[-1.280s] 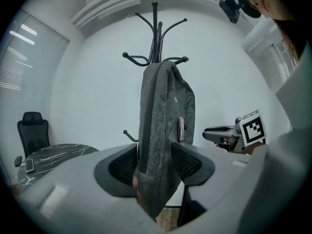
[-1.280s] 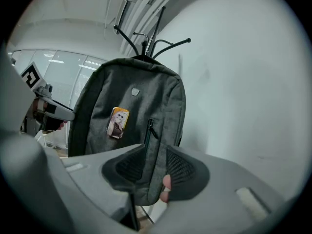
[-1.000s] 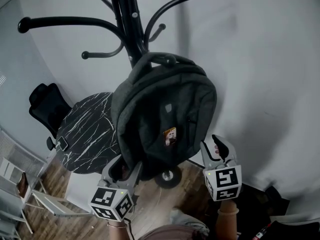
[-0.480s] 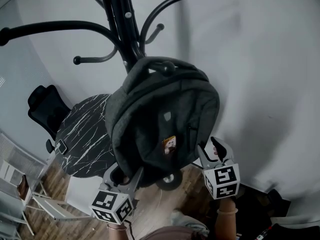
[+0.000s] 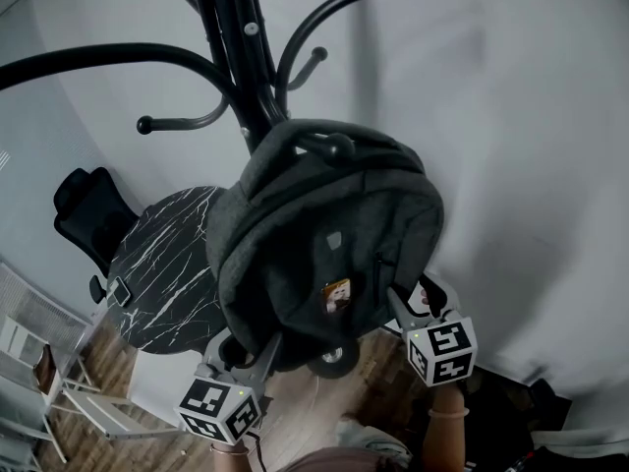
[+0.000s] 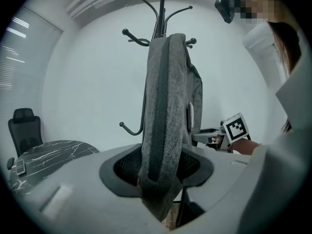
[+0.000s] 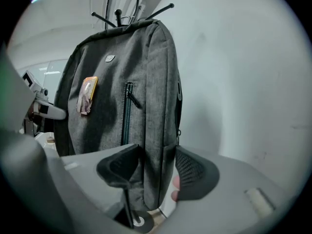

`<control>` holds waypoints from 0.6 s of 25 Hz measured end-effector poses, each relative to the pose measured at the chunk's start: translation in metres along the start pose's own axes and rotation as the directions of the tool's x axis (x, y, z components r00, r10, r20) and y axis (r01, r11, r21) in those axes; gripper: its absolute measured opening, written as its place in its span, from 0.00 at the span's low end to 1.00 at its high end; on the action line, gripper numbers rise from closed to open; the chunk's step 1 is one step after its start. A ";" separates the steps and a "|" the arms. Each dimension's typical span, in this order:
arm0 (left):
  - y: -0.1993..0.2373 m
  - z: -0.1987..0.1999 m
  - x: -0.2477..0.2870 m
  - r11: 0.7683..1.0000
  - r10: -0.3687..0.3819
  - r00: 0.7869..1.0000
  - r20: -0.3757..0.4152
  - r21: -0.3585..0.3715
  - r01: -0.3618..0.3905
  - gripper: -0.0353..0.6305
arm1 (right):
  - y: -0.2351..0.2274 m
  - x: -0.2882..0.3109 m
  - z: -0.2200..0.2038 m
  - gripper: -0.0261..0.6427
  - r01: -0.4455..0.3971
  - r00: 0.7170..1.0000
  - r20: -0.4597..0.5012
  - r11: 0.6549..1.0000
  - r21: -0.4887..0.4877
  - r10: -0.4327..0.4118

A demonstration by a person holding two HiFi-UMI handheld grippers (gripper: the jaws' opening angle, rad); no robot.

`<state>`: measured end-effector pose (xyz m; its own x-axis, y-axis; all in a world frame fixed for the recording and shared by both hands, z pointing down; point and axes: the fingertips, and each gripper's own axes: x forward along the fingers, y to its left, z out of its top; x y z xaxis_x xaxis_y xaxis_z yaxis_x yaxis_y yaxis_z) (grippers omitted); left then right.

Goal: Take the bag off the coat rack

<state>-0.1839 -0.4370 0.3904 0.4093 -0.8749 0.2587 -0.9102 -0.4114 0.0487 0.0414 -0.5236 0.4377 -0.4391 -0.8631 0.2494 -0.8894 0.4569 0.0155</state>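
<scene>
- Starting at the left gripper: jaws just been closing, now pinched on the zip edge of the bag low down, pads snug against the grey fabric on both sides.
- Over on the right gripper: jaws just been opening, now standing wide apart around the bag's bottom right corner. Not squeezing it, with a bit of daylight beside the right-hand pad.
- Both held roughly level with a slight nose-down tilt, one at each bottom corner of the bag, marker cubes facing back up at the head view.
- Counting up: two grippers, two marker cubes, one bag, one coat rack, one little picture tag on the bag's front, one round marble-look counter, one black office chair.
- Bag-wise: on the rack, hanging by its top handle off a hook, front panel toward the head view, bottom dangling clear of the wood floor.
- Room to move: plain white wall behind and to the right of the bag. Counter and chair off to the left past the bag, well apart from both grippers. Rack arms fanning out above the handle.
</scene>
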 end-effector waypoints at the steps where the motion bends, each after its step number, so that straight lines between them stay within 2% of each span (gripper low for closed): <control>1: 0.000 0.000 0.001 1.000 -0.005 1.000 -0.001 0.002 0.005 0.33 | -0.001 0.002 0.000 0.38 -0.006 1.000 0.008 1.000 0.017 0.006; 4: 0.000 0.000 0.003 1.000 -0.012 1.000 0.004 0.007 0.012 0.28 | 0.000 0.005 0.000 0.37 -0.011 0.999 0.032 0.999 0.045 0.009; 9: 0.000 0.001 0.004 1.000 -0.013 1.000 0.009 0.014 0.013 0.24 | 0.005 0.002 0.001 0.26 -0.013 0.999 0.043 0.999 0.036 0.011; 12: -0.002 0.003 0.004 0.999 -0.020 1.000 0.003 0.036 0.020 0.22 | 0.004 -0.004 0.002 0.18 0.051 0.997 0.055 0.999 0.015 -0.052; 15: -0.004 0.004 0.001 0.998 -0.010 1.000 0.006 0.059 0.009 0.21 | 0.006 -0.009 0.002 0.16 0.100 0.993 0.065 0.995 -0.004 -0.100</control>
<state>-0.1795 -0.4373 0.3867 0.4186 -0.8723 0.2528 -0.9009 -0.4339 -0.0057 0.0391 -0.5137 0.4334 -0.3557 -0.9165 0.1831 -0.9283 0.3692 0.0445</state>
